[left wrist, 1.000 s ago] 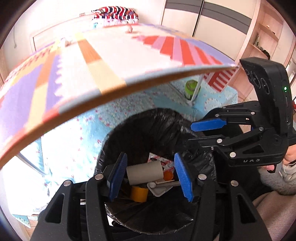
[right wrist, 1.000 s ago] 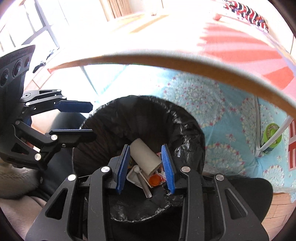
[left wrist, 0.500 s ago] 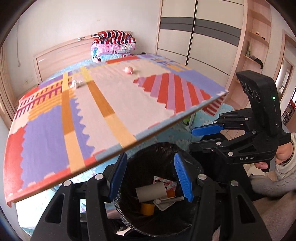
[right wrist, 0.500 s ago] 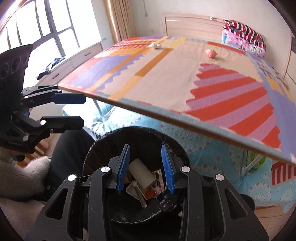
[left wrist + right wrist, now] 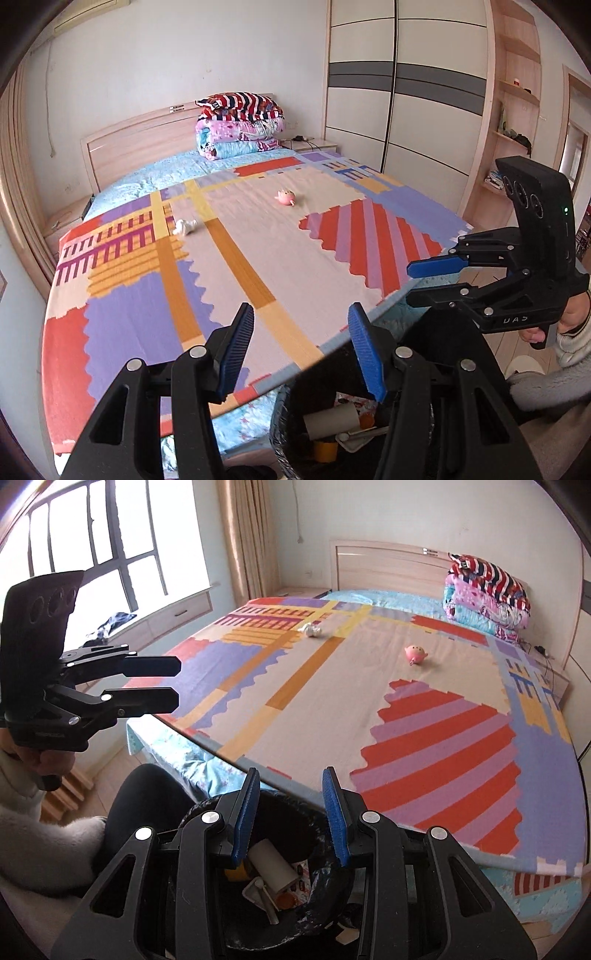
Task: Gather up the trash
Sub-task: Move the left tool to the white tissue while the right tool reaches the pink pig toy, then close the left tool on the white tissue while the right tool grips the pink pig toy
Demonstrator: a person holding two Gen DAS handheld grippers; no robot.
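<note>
A black-lined trash bin (image 5: pixel 286 443) (image 5: pixel 325 864) stands at the bed's foot, holding a cardboard tube (image 5: pixel 271 866), a yellow tape roll (image 5: pixel 325 451) and other scraps. On the colourful mat (image 5: pixel 258 258) lie a crumpled white paper (image 5: pixel 184 227) (image 5: pixel 310 629) and a small pink toy (image 5: pixel 285 196) (image 5: pixel 415 653). My left gripper (image 5: pixel 301 350) (image 5: pixel 176 683) is open and empty above the bin. My right gripper (image 5: pixel 291 814) (image 5: pixel 434 282) is open and empty beside it.
Folded quilts (image 5: pixel 240 123) are stacked at the headboard. A wardrobe (image 5: pixel 406 92) and shelves stand right of the bed, a window (image 5: pixel 92 554) on the other side. The person's legs are next to the bin.
Both grippers have risen from inside the bin's mouth to above the mat's edge, so the bed top with the paper and toy has come into view. Both stay open.
</note>
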